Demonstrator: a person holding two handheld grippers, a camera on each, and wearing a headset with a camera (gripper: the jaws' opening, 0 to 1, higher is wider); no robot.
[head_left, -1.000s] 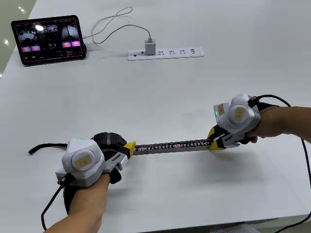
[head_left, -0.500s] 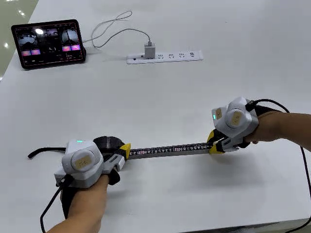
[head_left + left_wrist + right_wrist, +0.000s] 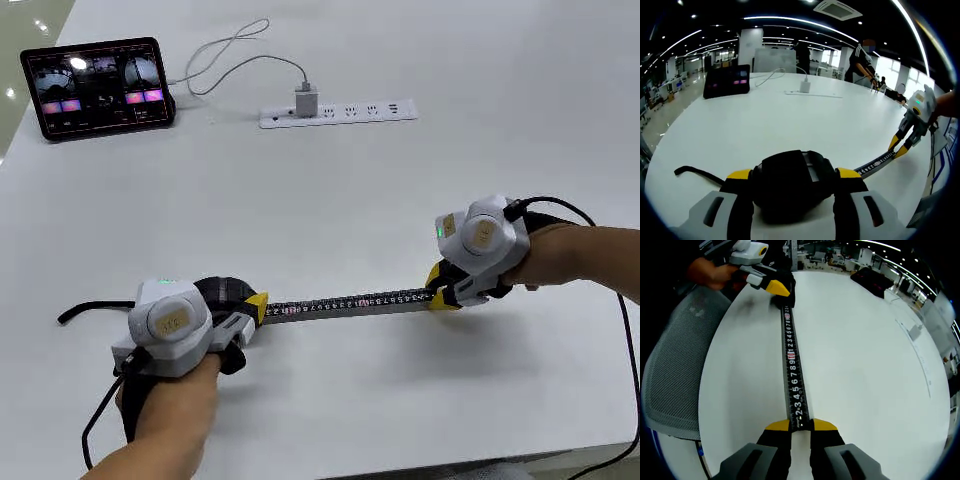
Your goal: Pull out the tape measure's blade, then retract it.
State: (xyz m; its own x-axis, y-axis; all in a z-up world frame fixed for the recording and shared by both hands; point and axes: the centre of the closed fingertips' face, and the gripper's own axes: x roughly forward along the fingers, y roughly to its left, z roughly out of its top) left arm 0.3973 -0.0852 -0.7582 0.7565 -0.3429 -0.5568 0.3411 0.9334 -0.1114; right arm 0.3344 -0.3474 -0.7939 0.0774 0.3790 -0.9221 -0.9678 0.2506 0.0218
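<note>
Your left tool [image 3: 252, 310] clamps the black round tape-measure case [image 3: 792, 182]; your right tool [image 3: 800, 426] pinches its numbered dark blade [image 3: 345, 303]. Releasing abruptly could whip it back.

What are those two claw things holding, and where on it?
The left gripper clamps the tape measure by its black case; the right gripper pinches the blade at its free end.

The black round-cased tape measure [image 3: 222, 293] lies at about 8 o'clock in the head view, its black wrist strap [image 3: 95, 307] trailing toward 9 o'clock. Its dark blade with white numerals [image 3: 345, 303] is drawn out straight toward 3 o'clock, numerals up.
</note>
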